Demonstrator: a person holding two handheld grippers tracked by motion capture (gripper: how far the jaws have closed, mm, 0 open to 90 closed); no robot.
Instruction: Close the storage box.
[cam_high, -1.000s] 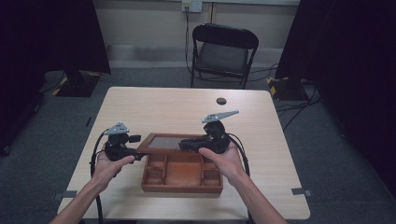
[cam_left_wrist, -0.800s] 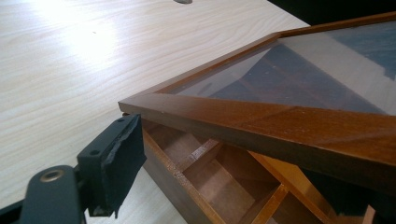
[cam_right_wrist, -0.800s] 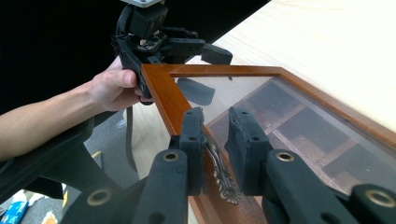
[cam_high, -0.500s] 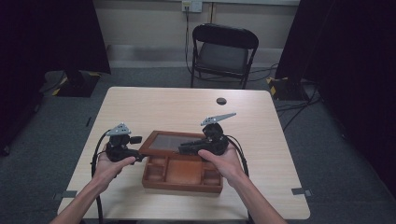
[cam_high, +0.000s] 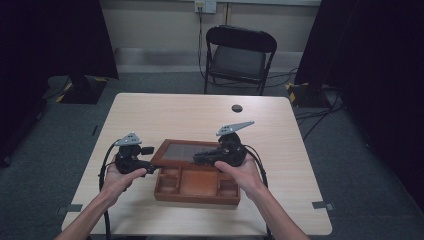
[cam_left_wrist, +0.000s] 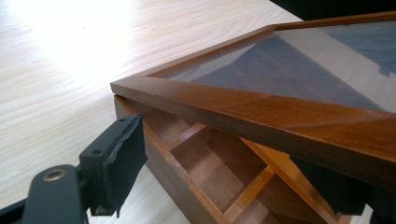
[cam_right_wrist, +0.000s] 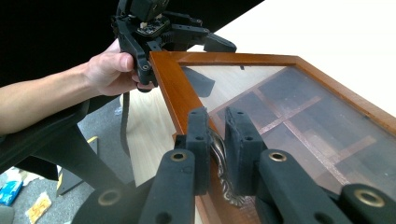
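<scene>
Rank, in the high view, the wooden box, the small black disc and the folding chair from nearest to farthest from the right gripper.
1. Wooden box: right under the right gripper.
2. Small black disc: farther up the table.
3. Folding chair: on the floor beyond the table's far edge.

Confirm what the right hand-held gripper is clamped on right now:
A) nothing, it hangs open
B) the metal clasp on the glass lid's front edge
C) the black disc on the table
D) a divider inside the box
B: in the right gripper view the right hand-held gripper has its jaws closed around the ornate metal clasp on the wooden frame of the glass lid.
</scene>
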